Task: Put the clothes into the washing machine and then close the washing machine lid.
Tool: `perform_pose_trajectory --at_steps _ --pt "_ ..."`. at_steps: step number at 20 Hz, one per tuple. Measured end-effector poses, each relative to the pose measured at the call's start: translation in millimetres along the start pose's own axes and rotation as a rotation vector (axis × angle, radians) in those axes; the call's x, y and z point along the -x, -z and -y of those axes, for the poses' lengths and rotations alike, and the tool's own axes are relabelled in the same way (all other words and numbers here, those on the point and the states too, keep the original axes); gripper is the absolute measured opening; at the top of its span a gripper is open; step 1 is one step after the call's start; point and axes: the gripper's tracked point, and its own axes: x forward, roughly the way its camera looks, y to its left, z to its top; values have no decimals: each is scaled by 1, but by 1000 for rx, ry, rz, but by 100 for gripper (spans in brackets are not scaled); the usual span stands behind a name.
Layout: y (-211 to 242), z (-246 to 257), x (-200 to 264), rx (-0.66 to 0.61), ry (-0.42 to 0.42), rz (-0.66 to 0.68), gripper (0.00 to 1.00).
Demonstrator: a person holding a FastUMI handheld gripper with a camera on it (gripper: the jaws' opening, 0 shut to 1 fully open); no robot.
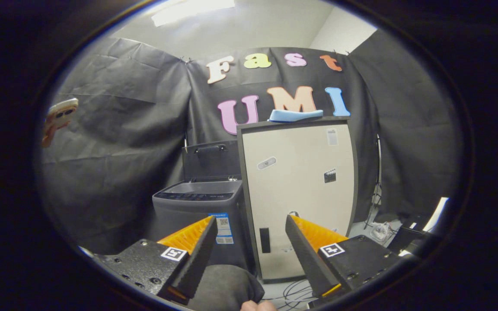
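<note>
Claw spread wide with nothing in it, washer ahead at eleven o'clock.

My gripper point(249, 255) has its fingers point(197, 255) parted, nothing between them. Just below them, at about six o'clock, lies a dark grey cloth point(225, 287), apart from both fingers, and a fingertip of a person's hand point(257, 306) shows beside it. Beyond the left finger, at eleven o'clock, I see the grey washing machine point(199, 211) with its lid point(211, 159) standing upright, open. Just beside it at one o'clock stands a tall beige cabinet point(298, 185) with a light blue item point(295, 115) lying on top. Cables point(296, 293) trail on the floor beneath. A phone point(59, 119) hangs far off at ten o'clock.
</note>
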Motion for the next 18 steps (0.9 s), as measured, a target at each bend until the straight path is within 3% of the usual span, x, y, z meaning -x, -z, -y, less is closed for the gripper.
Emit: perform_pose_trajectory --at_steps 18 --pt "-37 10 -47 -56 31 -4 96"
